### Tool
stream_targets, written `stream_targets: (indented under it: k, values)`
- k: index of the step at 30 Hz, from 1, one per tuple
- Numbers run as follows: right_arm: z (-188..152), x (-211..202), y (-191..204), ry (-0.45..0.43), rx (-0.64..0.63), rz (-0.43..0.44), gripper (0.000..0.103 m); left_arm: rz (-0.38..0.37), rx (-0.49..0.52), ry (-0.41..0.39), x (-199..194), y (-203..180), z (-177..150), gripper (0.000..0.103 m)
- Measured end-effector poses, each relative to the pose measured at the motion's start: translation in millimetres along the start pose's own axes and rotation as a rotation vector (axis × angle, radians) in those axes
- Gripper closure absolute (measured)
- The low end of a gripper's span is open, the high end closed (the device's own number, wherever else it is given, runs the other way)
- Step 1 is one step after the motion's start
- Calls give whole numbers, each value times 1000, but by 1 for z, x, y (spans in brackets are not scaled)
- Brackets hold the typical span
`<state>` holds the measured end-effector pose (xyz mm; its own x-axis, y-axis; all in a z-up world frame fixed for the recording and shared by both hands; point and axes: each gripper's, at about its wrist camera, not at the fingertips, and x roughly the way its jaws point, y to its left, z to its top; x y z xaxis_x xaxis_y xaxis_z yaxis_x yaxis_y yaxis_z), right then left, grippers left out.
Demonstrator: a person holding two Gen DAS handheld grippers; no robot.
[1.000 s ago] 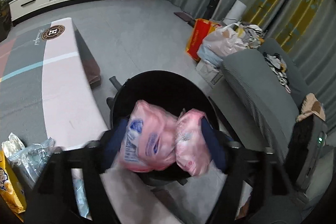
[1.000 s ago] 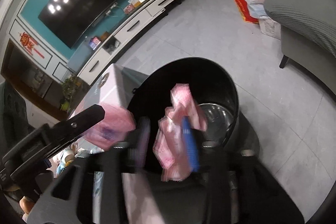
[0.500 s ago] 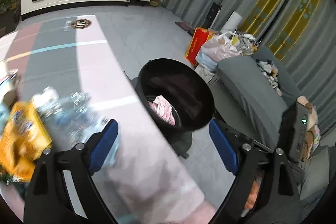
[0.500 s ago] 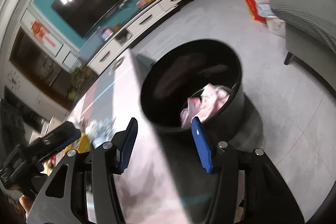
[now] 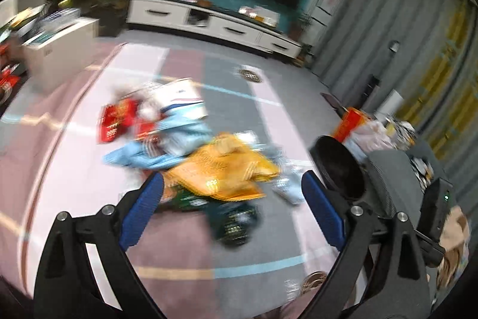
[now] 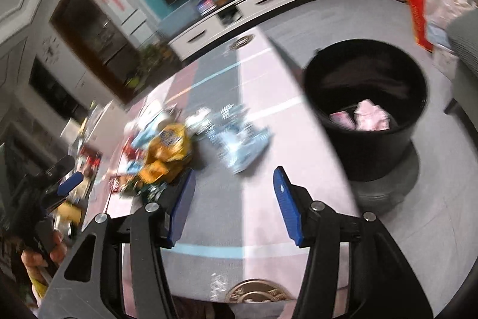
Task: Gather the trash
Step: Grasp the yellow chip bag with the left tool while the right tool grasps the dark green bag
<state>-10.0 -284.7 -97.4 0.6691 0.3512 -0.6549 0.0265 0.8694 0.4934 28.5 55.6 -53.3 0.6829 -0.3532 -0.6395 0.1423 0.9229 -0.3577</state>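
A blurred trash pile lies on the pink and grey table: a yellow bag, red packets, light blue wrappers and a green packet. My left gripper hovers just before the pile, jaws opening, nothing between them. The black bin stands on the floor past the table's right edge, with pink wrappers inside. My right gripper is open and empty over the table, near a silvery blue wrapper and the yellow bag. The left gripper shows at far left.
A grey sofa sits right of the bin, with full bags on the floor behind it. A white TV cabinet lines the far wall. A white box stands at the table's far left.
Both grippers let the pink wrappers drop into the bin, then swung left from the bin to the table. Both jaws have widened and are empty.
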Motion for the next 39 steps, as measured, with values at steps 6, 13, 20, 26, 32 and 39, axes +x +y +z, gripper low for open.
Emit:
stream_targets:
  k: [6, 13, 20, 26, 32, 39]
  values:
    - [-15, 27, 41, 81, -75, 52, 49, 38, -80, 26, -6, 42, -22, 10]
    - [-32, 64, 77, 159, -186, 116, 49, 5, -90, 44, -7, 52, -31, 10]
    - [-35, 109, 97, 199, -236, 136, 49, -11, -69, 81, 11, 46, -33, 10]
    - [-32, 141, 96, 234, -228, 145, 49, -27, -2, 98, 29, 28, -20, 10]
    - [-39, 137, 92, 237, -225, 180, 67, -25, 115, 127, 59, -9, -8, 11]
    - [-40, 87, 57, 218, -242, 105, 68, -31, 293, 186, 104, -59, -7, 16]
